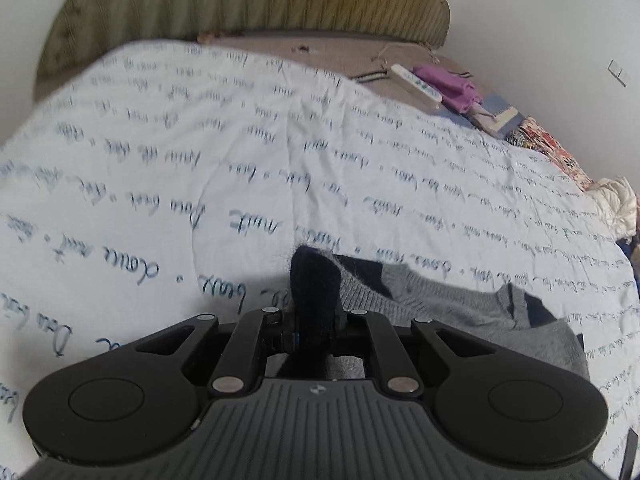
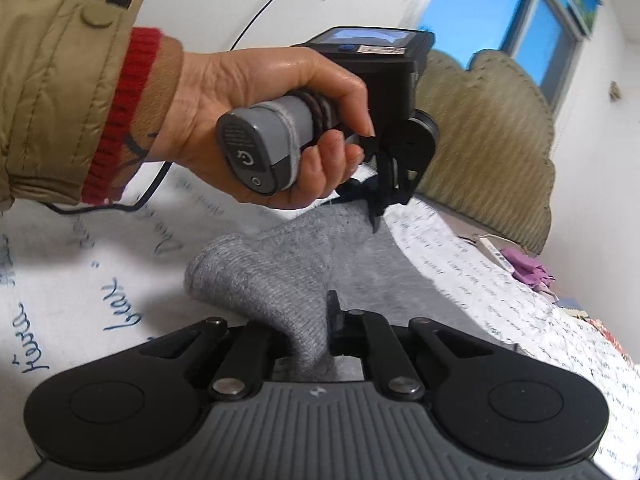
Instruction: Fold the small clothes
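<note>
Both my grippers clamped on the grey sweater [image 2: 280,280], lifted off the bed [image 1: 160,168].
Left gripper [image 1: 314,320] pinches its dark trim; right gripper [image 2: 316,336] pinches grey knit. Only the right view shows my left hand [image 2: 256,120].

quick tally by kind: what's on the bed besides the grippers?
Grey and navy knit garment: 1
White remote: 1
Purple cloth bundle: 1
Floral fabric at the bed edge: 1
Cream crumpled cloth: 1
Total: 5
</note>
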A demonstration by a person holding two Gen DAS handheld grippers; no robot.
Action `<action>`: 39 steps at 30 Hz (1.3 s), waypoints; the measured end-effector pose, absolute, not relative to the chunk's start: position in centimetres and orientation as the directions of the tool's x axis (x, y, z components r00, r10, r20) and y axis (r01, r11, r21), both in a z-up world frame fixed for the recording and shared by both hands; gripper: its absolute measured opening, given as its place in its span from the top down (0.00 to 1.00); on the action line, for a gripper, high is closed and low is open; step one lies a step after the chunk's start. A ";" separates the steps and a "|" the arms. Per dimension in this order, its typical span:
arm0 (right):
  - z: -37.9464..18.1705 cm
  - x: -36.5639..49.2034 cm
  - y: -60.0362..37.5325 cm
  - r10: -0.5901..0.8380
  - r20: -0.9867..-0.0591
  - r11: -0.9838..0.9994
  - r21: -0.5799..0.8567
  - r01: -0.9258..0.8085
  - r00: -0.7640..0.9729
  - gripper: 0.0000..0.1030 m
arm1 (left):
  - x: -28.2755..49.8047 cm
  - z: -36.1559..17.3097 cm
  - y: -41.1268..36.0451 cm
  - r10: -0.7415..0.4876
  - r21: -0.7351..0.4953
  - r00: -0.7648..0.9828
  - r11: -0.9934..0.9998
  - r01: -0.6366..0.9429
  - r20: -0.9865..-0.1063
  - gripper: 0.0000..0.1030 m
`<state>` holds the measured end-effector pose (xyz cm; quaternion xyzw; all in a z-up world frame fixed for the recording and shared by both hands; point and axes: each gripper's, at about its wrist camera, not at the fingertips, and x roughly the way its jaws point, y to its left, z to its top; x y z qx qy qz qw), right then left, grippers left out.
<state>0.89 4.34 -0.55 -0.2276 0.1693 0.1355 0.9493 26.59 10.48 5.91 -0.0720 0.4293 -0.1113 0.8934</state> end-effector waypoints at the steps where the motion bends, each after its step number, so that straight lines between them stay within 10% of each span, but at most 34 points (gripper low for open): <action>1: -0.3 0.5 3.9 0.177 -0.371 0.867 -0.379 -0.323 0.912 0.94 | 26.3 6.6 9.9 -0.241 -0.202 0.620 0.970 0.133 -0.747 0.88; 19: 3.6 -3.2 -8.7 0.154 -0.279 0.979 -0.086 -0.185 0.948 0.94 | 21.3 13.8 -5.1 -0.068 0.056 0.733 0.988 0.143 -0.677 0.88; 39: 0.7 -6.0 -22.2 0.134 -0.346 0.952 0.304 -0.024 0.929 0.94 | 18.5 9.2 -21.8 -0.130 0.168 0.708 0.927 0.335 -0.694 0.89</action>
